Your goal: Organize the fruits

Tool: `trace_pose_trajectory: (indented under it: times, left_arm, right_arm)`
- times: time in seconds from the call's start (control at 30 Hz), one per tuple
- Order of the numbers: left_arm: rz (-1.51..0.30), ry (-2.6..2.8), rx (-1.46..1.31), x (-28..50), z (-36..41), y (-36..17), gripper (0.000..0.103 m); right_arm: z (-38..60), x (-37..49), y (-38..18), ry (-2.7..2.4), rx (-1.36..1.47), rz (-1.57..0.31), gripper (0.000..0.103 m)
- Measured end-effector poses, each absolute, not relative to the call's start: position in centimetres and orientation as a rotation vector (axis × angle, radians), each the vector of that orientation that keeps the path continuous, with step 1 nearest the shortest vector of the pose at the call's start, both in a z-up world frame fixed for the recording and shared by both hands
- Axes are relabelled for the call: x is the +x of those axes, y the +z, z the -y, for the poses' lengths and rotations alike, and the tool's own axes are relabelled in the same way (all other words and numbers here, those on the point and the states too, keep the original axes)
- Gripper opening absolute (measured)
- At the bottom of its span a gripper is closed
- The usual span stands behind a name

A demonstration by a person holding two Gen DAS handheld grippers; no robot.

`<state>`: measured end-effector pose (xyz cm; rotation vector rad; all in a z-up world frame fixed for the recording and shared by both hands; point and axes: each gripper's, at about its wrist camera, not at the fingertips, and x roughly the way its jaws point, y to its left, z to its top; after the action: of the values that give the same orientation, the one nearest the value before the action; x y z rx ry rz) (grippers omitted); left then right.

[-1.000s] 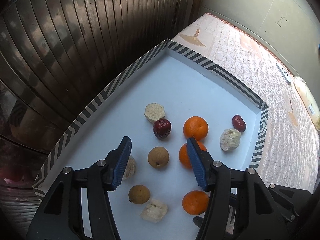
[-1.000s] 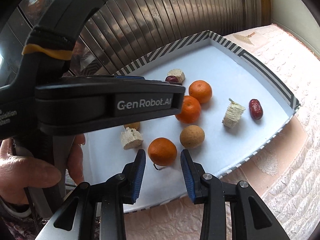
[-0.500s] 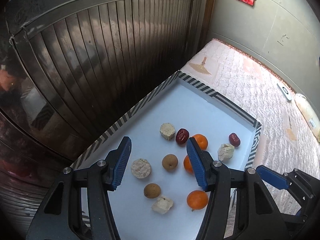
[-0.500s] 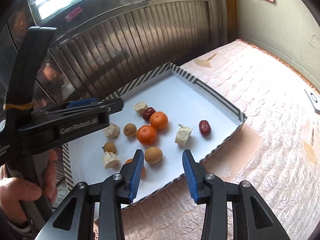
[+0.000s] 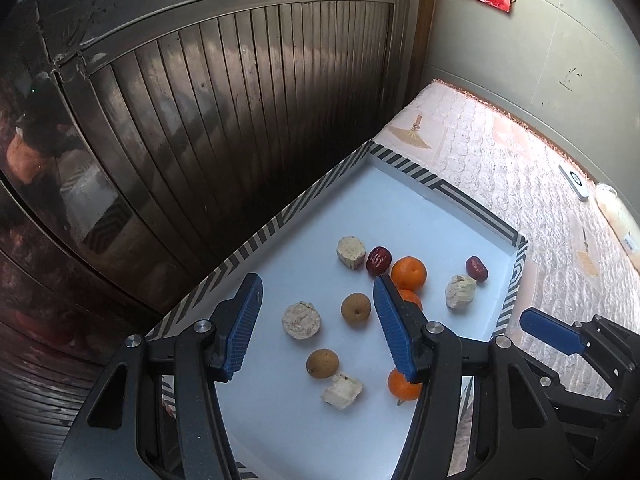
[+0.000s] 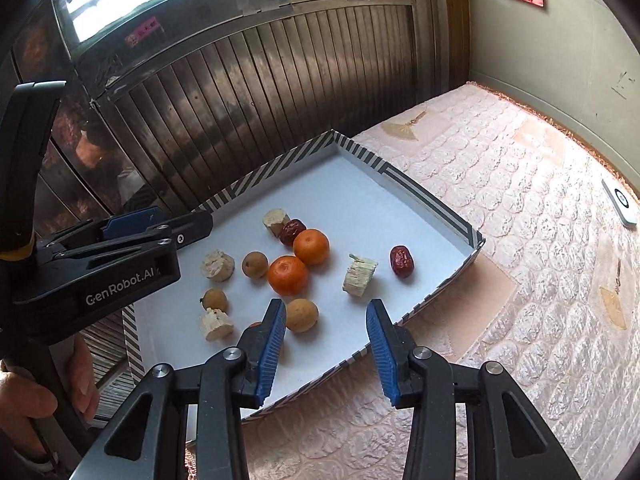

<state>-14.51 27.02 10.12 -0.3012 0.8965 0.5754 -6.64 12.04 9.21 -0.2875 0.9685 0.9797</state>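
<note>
Both hand-held grippers, left [image 5: 318, 326] and right [image 6: 326, 346], hover empty, jaws apart, above the tray [image 6: 436, 204] of fruit

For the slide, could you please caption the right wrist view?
Open right gripper above a striped-rim tray of scattered oranges, red dates and longans.
</note>
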Motion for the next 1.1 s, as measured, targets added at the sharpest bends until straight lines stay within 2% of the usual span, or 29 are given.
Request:
trace_pose_trajectory:
  times: [1.1]
  left_arm:
    - [-0.929, 0.577, -0.290, -15.8, -26.3, 9.8, 0.058]
  right_arm:
    - [-13.7, -7.8, 8.6, 1.006, -0.299, -0.976, 0.040]
